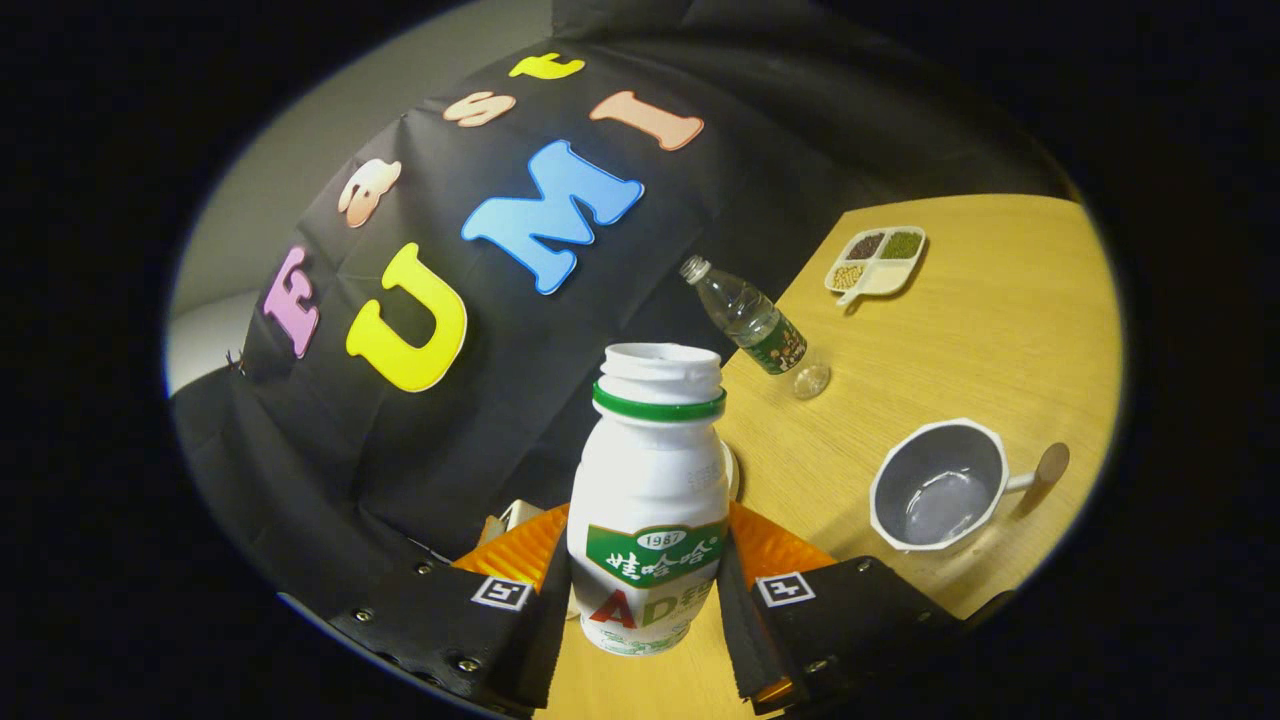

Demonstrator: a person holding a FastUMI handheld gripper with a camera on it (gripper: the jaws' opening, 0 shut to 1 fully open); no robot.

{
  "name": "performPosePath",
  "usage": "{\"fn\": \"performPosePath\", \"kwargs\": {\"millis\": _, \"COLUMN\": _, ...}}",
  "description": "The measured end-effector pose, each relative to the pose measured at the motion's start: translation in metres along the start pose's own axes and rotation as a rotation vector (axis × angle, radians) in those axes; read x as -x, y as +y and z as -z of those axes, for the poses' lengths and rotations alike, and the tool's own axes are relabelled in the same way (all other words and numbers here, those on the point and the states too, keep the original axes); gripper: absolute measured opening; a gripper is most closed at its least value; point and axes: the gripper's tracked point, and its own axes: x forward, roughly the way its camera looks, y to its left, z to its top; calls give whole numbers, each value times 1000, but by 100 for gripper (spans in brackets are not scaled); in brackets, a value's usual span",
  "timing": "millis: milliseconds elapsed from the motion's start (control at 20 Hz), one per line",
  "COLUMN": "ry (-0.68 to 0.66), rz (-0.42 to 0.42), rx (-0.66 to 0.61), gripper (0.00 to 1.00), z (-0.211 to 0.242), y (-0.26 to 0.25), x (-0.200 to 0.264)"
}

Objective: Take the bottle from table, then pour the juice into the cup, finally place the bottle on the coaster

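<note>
Bottle [648,520]: white plastic juice bottle, green ring at the neck, green and red label, cap off, mouth open. Contents can't be told, since the body is opaque and the inside of the mouth shows nothing. It sits between the two fingers of the gripper [645,590], one finger pressed to each side of its lower body, so the gripper is closed on it and holding it. The whole scene is tilted in the gripper view, and whether the bottle's base touches the wooden table [1000,330] or is lifted off it can't be told.

Cup [940,485]: at about 3 o'clock from the bottle, well apart, standing on the table. Grey inside, white faceted rim, side handle with a round brown end pointing away from the bottle. Inside is bare and shiny, no liquid visible.

Water bottle [755,325]: at about 1 o'clock beyond the held bottle, clear plastic, green label, capped, near the table's edge by the wall; appears nearly empty.

Divided dish [878,262]: further out at about 2 o'clock, white, three compartments holding dark brown, green and pale yellow grains, one kind per compartment.

Just behind the held bottle's shoulder, a thin white edge peeks out; can't tell what it is.
</note>
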Motion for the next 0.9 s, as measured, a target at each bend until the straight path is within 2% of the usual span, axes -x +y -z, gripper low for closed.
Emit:
{"fn": "performPosePath", "kwargs": {"millis": 300, "ry": -28, "rz": 37, "rx": 278, "gripper": 67, "z": 6, "y": 0, "x": -4}}
{"fn": "performPosePath", "kwargs": {"millis": 550, "ry": -36, "rz": 3, "rx": 469, "gripper": 67, "z": 15, "y": 16, "x": -13}}
{"fn": "performPosePath", "kwargs": {"millis": 900, "ry": -89, "rz": 61, "rx": 831, "gripper": 67, "z": 28, "y": 25, "x": -27}}
